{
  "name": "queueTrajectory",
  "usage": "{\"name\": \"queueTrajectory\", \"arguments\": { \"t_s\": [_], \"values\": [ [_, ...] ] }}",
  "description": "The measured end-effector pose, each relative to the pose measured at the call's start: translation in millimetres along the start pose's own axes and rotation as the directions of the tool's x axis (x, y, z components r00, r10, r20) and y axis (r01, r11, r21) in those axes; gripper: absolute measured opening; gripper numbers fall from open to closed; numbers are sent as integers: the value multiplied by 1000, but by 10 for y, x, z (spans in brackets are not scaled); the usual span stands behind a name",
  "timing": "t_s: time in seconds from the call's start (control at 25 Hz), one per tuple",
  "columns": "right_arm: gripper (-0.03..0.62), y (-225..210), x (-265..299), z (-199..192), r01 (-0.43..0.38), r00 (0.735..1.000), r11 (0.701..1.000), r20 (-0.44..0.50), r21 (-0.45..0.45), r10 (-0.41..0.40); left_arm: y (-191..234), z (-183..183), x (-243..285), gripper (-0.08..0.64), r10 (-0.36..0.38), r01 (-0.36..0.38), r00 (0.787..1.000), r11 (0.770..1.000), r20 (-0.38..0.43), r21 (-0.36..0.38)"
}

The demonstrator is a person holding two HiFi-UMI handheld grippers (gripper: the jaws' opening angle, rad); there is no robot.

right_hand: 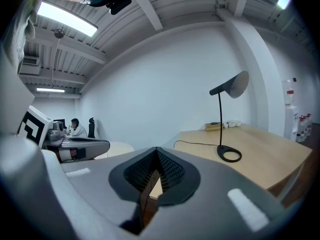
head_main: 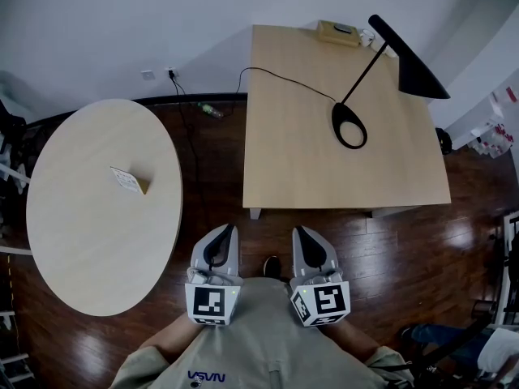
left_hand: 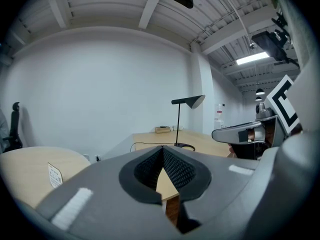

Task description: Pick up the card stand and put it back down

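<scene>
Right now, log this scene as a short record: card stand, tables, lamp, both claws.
target: small white-and-wood card stand, on the round table, untouched
support: light wooden round table, at the person's left
other table: light wooden rectangular table, straight ahead
lamp: black desk lamp, on the rectangular table
left claw: shut, empty, held close to the body
right claw: shut, empty, beside the left claw

Card stand (head_main: pixel 130 180) on round table (head_main: pixel 81 241) left, lamp (head_main: pixel 381 71) on square table (head_main: pixel 308 168) right
</scene>
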State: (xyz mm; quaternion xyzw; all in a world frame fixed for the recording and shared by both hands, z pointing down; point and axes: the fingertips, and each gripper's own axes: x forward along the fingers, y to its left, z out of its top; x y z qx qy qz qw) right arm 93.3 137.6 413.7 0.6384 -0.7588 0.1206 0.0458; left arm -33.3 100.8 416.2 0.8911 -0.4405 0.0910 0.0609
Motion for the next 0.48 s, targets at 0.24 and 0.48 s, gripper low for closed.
{"name": "queueTrajectory", "arguments": {
  "t_s": [0.24,0.48],
  "values": [
    [0,13,6,28,-14,1000,1000,4,-7,14,-3,24,2,8,4,-4,1000,1000,2,2],
    [0,59,-17,32,-23,1000,1000,3,-16,23,-1,21,-31,8,9,-9,1000,1000,17,-1]
  ]
}}
